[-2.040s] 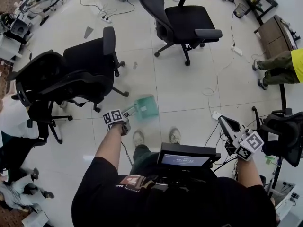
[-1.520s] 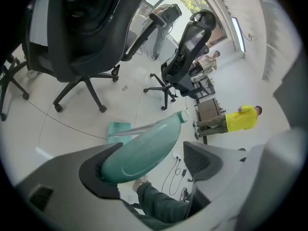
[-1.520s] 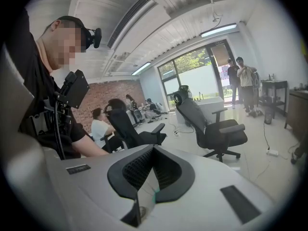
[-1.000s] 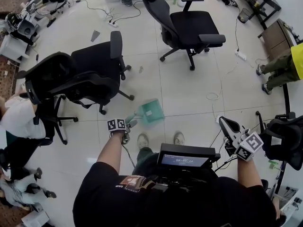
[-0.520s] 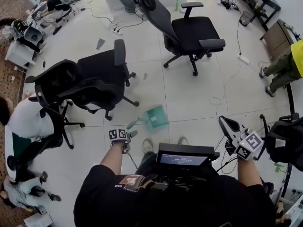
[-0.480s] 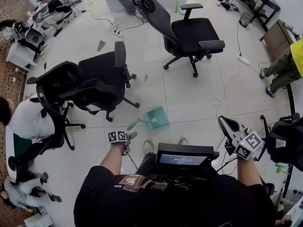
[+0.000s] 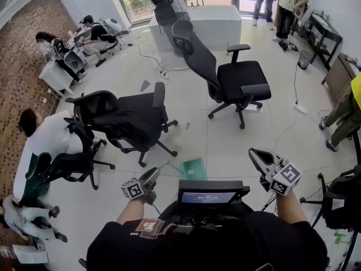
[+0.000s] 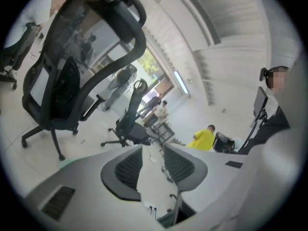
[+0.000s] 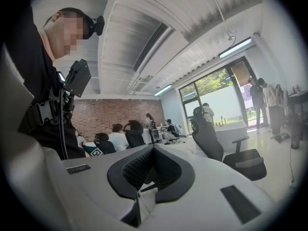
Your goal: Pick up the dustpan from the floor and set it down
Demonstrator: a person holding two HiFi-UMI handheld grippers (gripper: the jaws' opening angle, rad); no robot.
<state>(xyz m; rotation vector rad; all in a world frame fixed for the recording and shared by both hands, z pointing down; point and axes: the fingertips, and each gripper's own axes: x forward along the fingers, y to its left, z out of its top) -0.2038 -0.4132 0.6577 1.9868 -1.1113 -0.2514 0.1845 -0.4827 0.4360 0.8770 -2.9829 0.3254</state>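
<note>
- Dustpan (image 7: 193,169): green, flat on the floor near centre, just beyond the chest screen (image 7: 208,197), clear of both grippers.
- Left gripper (image 7: 152,175): in the air, left of the dustpan; jaws closing, gap remaining, nothing between them.
- Right gripper (image 7: 254,154): in the air, near right; jaws pressed together, empty.
- Black office chair (image 7: 135,116): farther off, left of centre.

Black mesh chair (image 8: 67,81) stands left of and above the left jaws; person in yellow (image 8: 204,138) beyond them, right. Beyond the right jaws: seated people (image 9: 118,138), brick wall (image 9: 110,114); high-backed chair (image 9: 208,136) to their right.
</note>
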